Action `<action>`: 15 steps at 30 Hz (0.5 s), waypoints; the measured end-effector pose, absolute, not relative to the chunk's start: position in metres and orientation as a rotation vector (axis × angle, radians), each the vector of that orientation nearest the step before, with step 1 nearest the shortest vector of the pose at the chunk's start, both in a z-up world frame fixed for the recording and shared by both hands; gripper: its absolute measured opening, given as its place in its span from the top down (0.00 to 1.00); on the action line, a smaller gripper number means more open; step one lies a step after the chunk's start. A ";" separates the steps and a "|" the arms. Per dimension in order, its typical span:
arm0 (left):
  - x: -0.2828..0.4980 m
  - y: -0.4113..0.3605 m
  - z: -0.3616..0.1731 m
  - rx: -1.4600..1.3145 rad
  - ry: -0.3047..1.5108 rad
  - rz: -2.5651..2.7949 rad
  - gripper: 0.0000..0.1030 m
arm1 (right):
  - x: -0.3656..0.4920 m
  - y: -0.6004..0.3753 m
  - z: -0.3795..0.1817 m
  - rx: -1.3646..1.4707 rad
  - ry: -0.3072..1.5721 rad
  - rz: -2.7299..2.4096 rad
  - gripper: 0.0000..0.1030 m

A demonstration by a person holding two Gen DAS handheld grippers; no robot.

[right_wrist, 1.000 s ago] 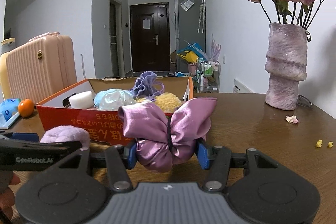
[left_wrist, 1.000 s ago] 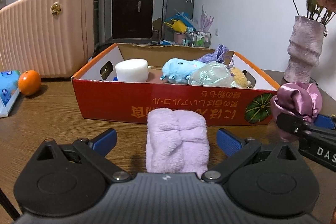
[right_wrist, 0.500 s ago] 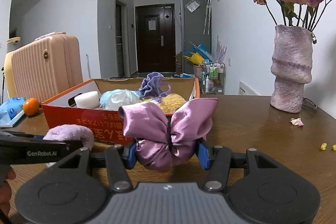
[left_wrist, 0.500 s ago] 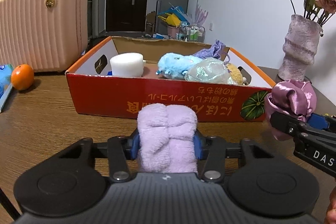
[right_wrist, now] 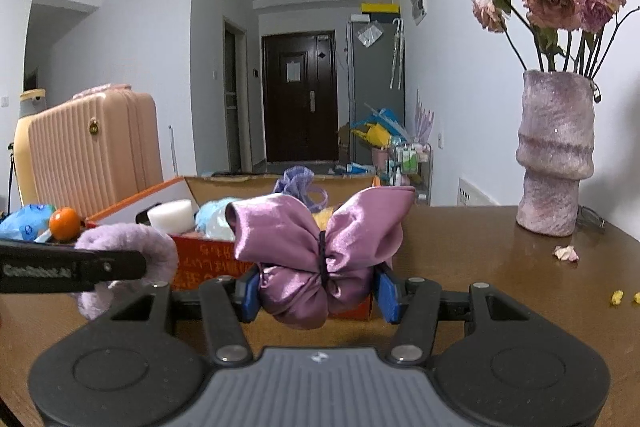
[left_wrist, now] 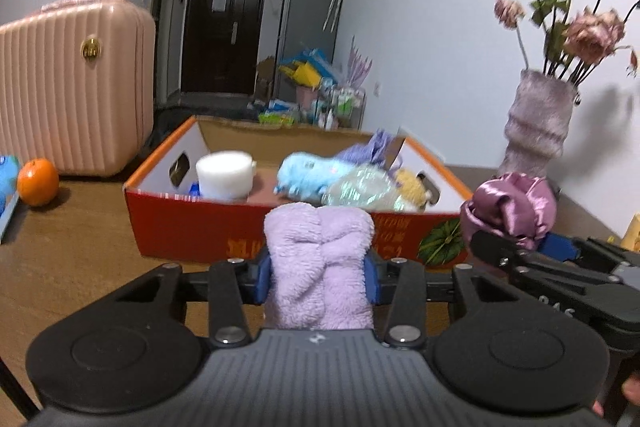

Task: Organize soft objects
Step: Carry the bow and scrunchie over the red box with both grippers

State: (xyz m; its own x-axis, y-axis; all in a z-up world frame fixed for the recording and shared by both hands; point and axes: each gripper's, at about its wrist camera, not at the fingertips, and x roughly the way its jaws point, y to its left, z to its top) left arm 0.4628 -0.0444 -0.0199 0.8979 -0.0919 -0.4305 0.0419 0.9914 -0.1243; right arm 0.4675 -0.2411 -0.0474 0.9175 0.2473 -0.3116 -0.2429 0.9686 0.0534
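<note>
My left gripper [left_wrist: 318, 273] has its blue pads pressed on a fluffy lilac cloth roll [left_wrist: 320, 251], its jaws still closing, just above the wooden table in front of the red cardboard box [left_wrist: 192, 227]. My right gripper [right_wrist: 320, 291] is shut on a shiny purple satin bow [right_wrist: 320, 247], also before the box [right_wrist: 200, 259]. The bow [left_wrist: 512, 203] shows at the right of the left wrist view. The box holds a white foam cylinder [left_wrist: 226, 173], a blue plush [left_wrist: 308, 173], a clear bag [left_wrist: 360, 187], a yellow piece [left_wrist: 412, 183] and a purple mesh pouf [left_wrist: 376, 143].
A pink suitcase [left_wrist: 72, 87] stands at the left, with an orange [left_wrist: 38, 181] and a blue pack [left_wrist: 6, 171] beside it. A rough lilac vase [right_wrist: 554, 155] with dried roses stands at the right. Fallen petals [right_wrist: 566, 253] lie on the table near it.
The left jaws went from wide open to pressed on the lilac cloth and lifted it a little. The right gripper kept the bow in place.
</note>
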 end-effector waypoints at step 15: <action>0.495 -0.040 0.004 -0.145 0.302 -0.039 0.58 | 0.507 -0.226 -0.039 0.032 0.236 0.247 0.47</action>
